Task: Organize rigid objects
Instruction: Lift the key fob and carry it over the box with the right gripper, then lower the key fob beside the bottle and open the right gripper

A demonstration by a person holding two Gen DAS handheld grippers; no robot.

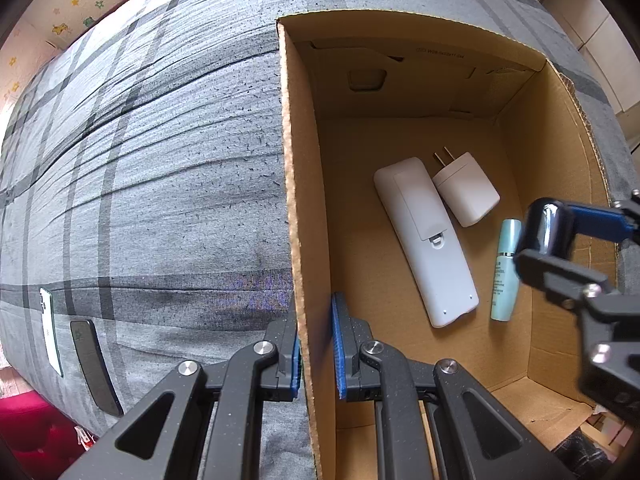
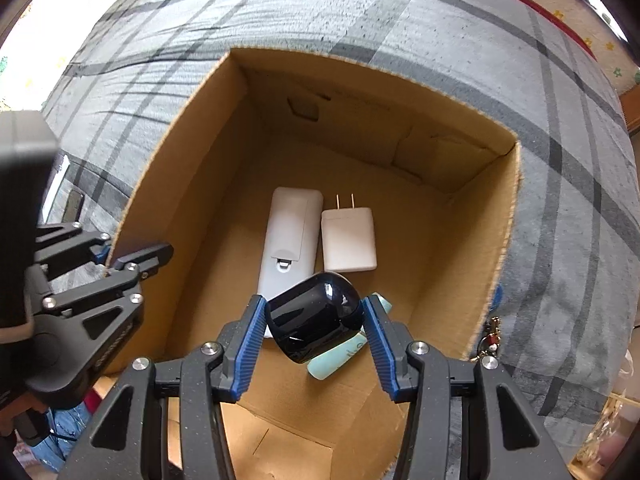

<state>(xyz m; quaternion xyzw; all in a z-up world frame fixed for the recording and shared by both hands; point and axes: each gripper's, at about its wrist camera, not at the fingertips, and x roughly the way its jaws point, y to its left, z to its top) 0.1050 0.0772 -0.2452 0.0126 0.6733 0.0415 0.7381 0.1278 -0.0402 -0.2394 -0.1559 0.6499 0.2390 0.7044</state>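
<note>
An open cardboard box [image 1: 308, 208] [image 2: 168, 184] sits on a grey plaid bedspread. Inside lie a white remote [image 1: 426, 240] [image 2: 290, 236] face down, a white plug charger [image 1: 466, 194] [image 2: 348, 240] and a pale teal tube [image 1: 505, 272] [image 2: 336, 362]. My left gripper [image 1: 316, 354] [image 2: 120, 264] is shut on the box's left wall. My right gripper [image 2: 314, 344] [image 1: 540, 236] holds a glossy black rounded object [image 2: 314, 316] [image 1: 544, 228] between its blue pads, above the box floor over the tube.
A white phone [image 1: 50, 330] and a dark phone [image 1: 94, 368] lie on the bedspread [image 1: 160, 160] left of the box. Red fabric [image 1: 32, 432] shows at the lower left. A loose box flap [image 2: 296, 440] lies at the front.
</note>
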